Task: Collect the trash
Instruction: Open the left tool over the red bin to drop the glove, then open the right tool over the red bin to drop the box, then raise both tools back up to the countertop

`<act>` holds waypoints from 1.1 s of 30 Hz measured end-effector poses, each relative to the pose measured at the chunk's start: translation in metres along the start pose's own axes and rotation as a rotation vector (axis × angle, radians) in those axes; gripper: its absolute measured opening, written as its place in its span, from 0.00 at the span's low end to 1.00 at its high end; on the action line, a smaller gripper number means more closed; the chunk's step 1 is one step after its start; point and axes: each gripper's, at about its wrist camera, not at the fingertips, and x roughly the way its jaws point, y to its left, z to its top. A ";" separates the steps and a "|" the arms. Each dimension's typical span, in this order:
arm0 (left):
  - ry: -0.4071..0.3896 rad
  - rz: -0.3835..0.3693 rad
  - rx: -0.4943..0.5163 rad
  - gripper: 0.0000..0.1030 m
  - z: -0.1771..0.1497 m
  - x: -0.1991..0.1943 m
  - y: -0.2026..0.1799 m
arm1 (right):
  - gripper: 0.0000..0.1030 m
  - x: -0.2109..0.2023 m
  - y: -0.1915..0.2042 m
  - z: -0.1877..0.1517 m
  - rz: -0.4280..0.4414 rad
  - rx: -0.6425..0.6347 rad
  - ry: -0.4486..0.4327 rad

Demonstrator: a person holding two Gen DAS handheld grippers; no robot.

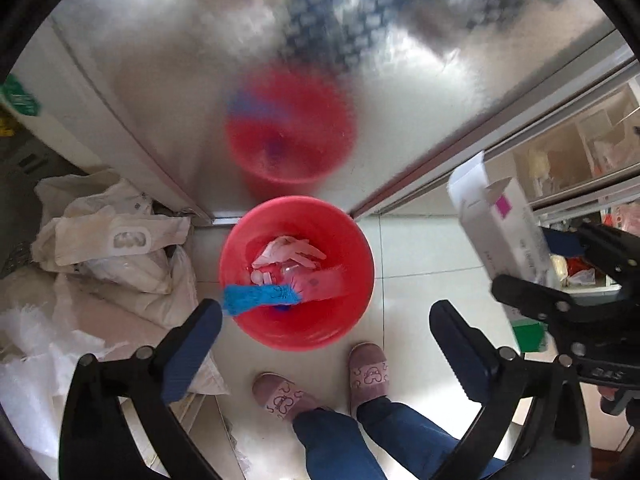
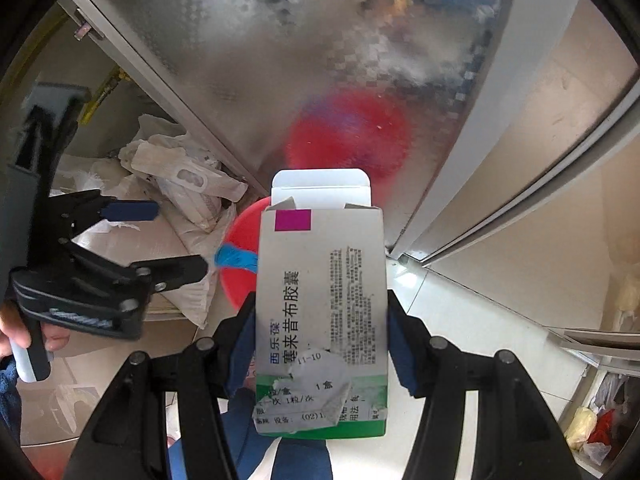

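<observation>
Right claw (image 2: 322, 344) clamps the medicine box (image 2: 322, 304), right of the red bin (image 1: 297, 272) on the floor; left claw (image 1: 326, 350) gapes empty (early release would drop the box outside the rim)

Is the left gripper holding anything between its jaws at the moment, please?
No, the left gripper has its jaws spread wide over the red bin with nothing between them; the medicine box is in the right gripper.
</observation>
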 end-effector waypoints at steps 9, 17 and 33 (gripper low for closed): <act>-0.018 0.069 -0.006 1.00 -0.016 -0.030 0.010 | 0.54 0.015 0.016 0.011 0.040 -0.050 0.038; 0.007 0.095 -0.036 1.00 -0.025 -0.014 0.034 | 0.55 0.049 0.033 0.019 0.035 -0.116 0.068; -0.009 0.069 -0.012 1.00 -0.027 -0.050 0.015 | 0.85 0.016 0.032 0.016 0.044 -0.144 0.072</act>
